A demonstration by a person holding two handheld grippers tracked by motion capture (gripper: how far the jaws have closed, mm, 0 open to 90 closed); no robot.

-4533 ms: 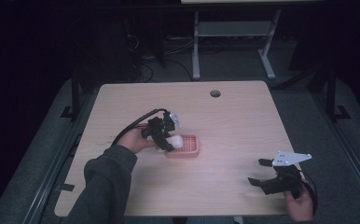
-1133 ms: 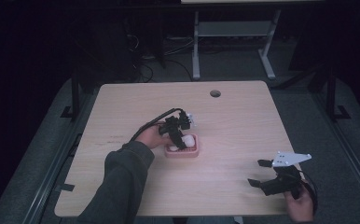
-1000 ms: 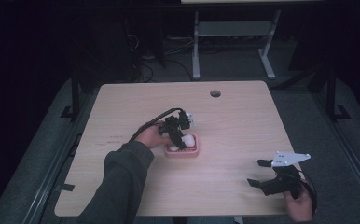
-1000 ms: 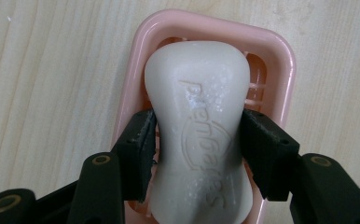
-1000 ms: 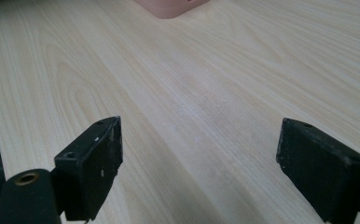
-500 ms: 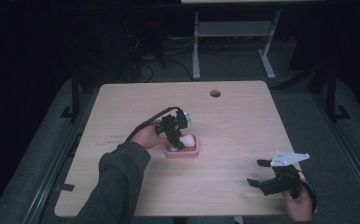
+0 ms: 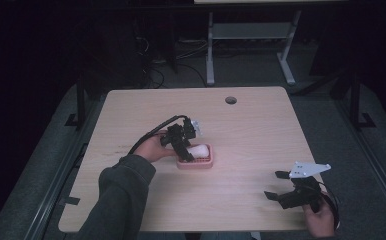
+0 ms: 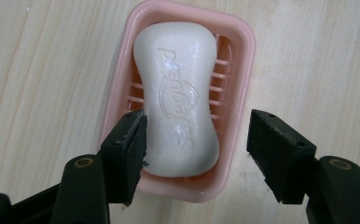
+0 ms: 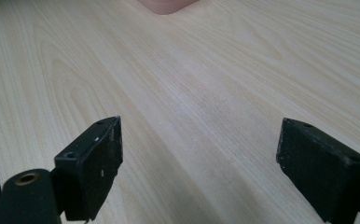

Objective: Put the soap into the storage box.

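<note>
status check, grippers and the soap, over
Left gripper jaws just opening, astride soap. Soap lying in pink dish. Right gripper open over bare table. Nothing in the way.

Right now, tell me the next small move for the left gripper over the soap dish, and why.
Probably lift the left gripper straight up and away. The white soap bar lies flat inside the pink soap dish, and the jaws have just been opening: one pad is still beside the bar, the other stands clear outside the dish rim. The bar looks released, so backing off should not disturb it.
</note>
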